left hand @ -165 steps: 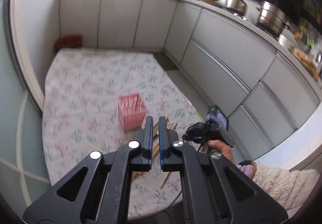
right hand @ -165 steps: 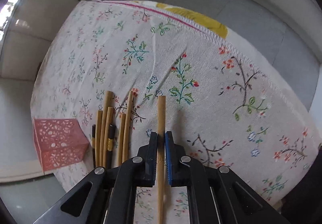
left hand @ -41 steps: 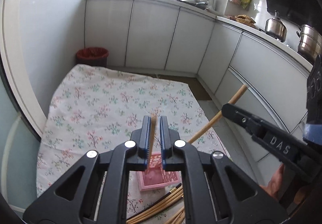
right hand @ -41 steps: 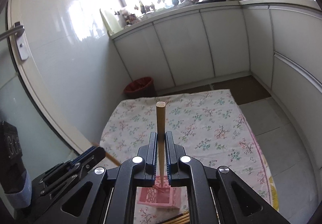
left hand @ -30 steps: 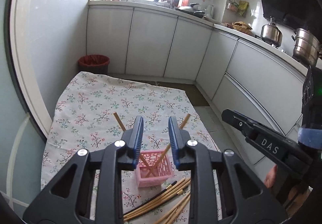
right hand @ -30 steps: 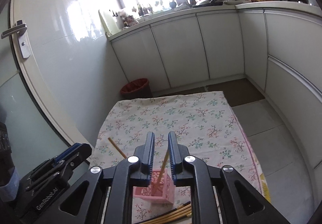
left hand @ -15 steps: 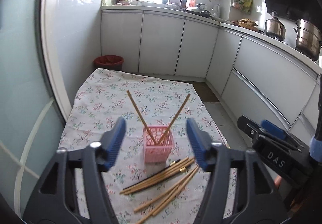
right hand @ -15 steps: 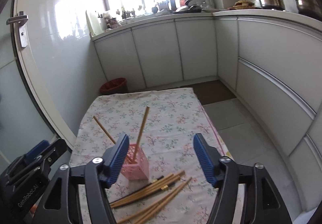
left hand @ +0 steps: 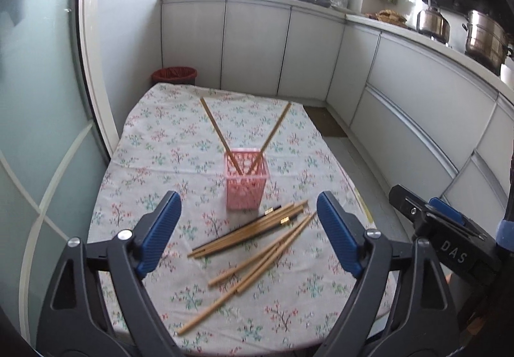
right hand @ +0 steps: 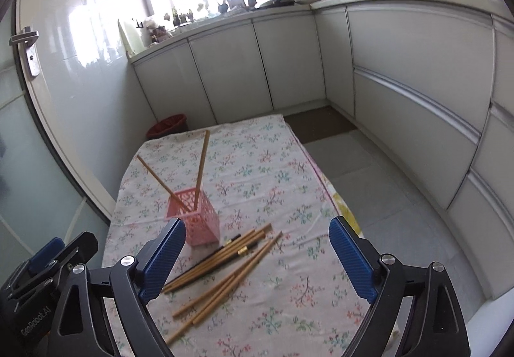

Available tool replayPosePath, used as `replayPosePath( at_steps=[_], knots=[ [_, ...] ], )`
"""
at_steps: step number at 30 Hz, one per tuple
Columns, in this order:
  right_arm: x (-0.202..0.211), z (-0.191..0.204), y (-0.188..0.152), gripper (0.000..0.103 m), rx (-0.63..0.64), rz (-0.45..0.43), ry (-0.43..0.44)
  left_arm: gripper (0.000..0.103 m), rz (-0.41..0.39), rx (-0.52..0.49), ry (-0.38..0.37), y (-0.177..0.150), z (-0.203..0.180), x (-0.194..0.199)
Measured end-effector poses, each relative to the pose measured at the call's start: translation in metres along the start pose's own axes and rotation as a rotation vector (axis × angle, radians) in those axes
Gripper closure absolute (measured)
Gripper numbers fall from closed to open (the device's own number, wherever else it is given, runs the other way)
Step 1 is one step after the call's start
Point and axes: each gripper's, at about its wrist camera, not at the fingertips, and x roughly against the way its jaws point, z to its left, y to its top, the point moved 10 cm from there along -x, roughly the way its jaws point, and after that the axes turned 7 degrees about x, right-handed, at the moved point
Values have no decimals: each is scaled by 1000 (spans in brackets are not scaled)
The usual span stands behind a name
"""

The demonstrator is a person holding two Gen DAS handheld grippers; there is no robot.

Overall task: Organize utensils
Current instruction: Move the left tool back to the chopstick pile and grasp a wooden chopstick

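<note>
At the bottom of each wrist view, the left gripper (left hand: 249,230) and the right gripper (right hand: 258,256) hover with ribbed blue pads spread wide and nothing between them, probably so that either can drop onto a stick next. Just beyond, in the lower middle of the frame, loose slender wooden chopsticks (left hand: 257,248), a dark one among them, lie fanned across the flower-printed cloth of the bench (left hand: 154,145), touching one another. Behind them at frame centre stands the square pink plastic lattice basket (left hand: 245,185). Two bamboo chopsticks (left hand: 217,129) lean apart in it as a V, since the wide mouth gives thin sticks no support. Farther off, upper left, a red waste bin (left hand: 174,74) sits on the floor.
</note>
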Motion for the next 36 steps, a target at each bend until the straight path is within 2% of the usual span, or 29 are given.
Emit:
replayPosePath(
  at_steps=[6, 9, 12, 16, 18, 25, 29, 31, 34, 36],
  knots=[
    [9, -12, -31, 10, -37, 49, 32, 16, 81, -24, -4, -27, 1, -2],
    [9, -19, -48, 10, -68, 80, 66, 16, 152, -47, -18, -44, 1, -7],
    [2, -32, -75, 10, -133, 153, 127, 16, 288, -106, -32, -71, 1, -21],
    [-18, -45, -106, 10, -224, 255, 201, 16, 510, -175, -90, -116, -6, -43],
    [-30, -52, -117, 10, -277, 293, 235, 16, 595, -210, -117, -133, -12, -52],
    [-48, -75, -127, 10, -325, 310, 241, 16, 745, -352, -112, -152, -24, -91],
    [-60, -88, -132, 10, -369, 333, 240, 16, 835, -320, -134, -150, -31, -119],
    [-64, -91, -135, 10, -391, 347, 248, 22, 863, -280, -154, -147, -36, -130],
    [-67, -94, -135, 10, -406, 357, 258, 36, 891, -252, -127, -145, -38, -150],
    [-69, -95, -135, 10, -404, 359, 260, 41, 892, -261, -97, -145, -39, -161]
  ],
)
